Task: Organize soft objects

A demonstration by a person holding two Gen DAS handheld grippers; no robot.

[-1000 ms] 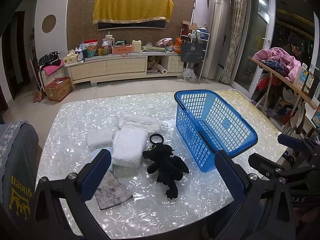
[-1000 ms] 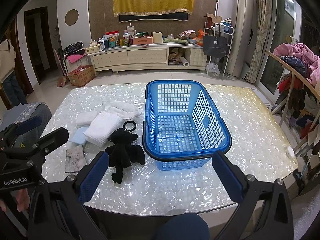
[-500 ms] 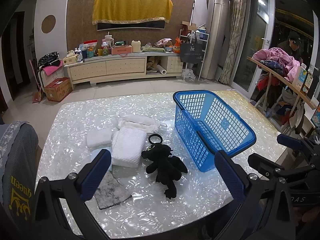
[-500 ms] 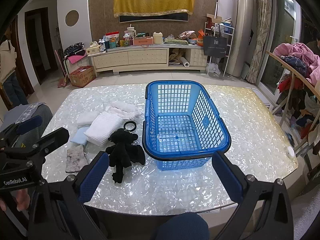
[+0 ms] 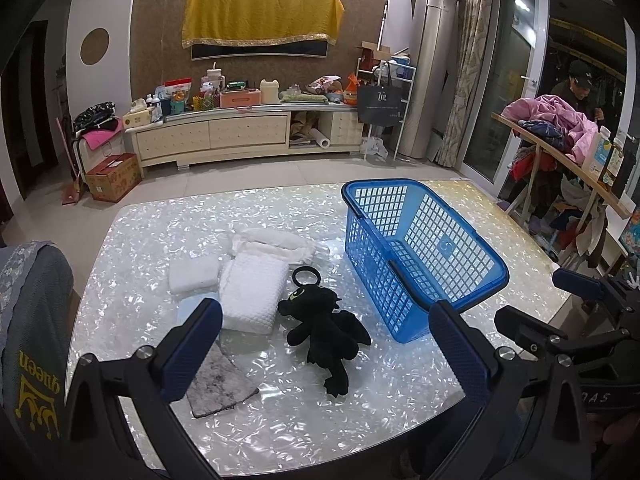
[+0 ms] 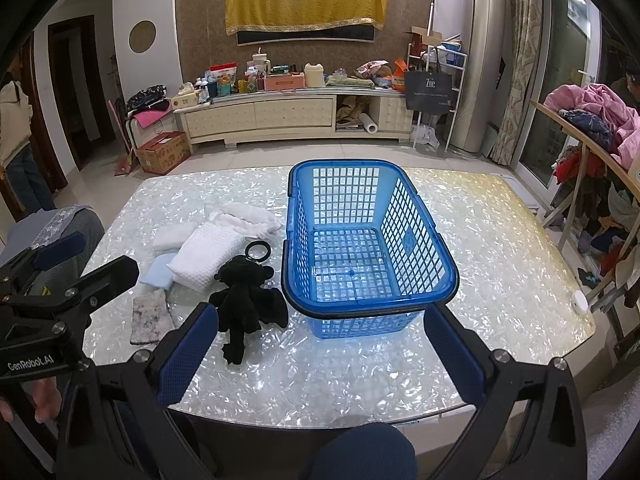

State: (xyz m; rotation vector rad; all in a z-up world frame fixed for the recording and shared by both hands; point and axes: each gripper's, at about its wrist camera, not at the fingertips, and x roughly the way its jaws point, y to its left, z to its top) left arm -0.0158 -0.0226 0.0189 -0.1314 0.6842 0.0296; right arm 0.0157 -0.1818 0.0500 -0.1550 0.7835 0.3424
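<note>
We hold both tools above the near edge of the shimmering white table, and neither one touches anything. Our left gripper has its blue-padded fingers spread wide with nothing between them. Our right gripper is spread just as wide and equally bare.

The soft things lie in a loose cluster on the left half of the table, ahead of our left gripper. The black plush dragon lies flat between the cloths and the blue basket, its ring loop pointing away from us. In the left wrist view it sits within the gap framed by our spread fingers, further out on the table and well apart from the pads. In the right wrist view it lies just beyond our left-hand finger, beside the basket's near left corner.

Left of the dragon lies a white waffle towel, with a rumpled white cloth behind it and a small white folded cloth at its left. A pale blue cloth pokes out from under the towel, and a grey mottled cloth lies nearest us, partly hidden by our left finger.

The basket stands upright and holds nothing, straight ahead of our right gripper.
</note>
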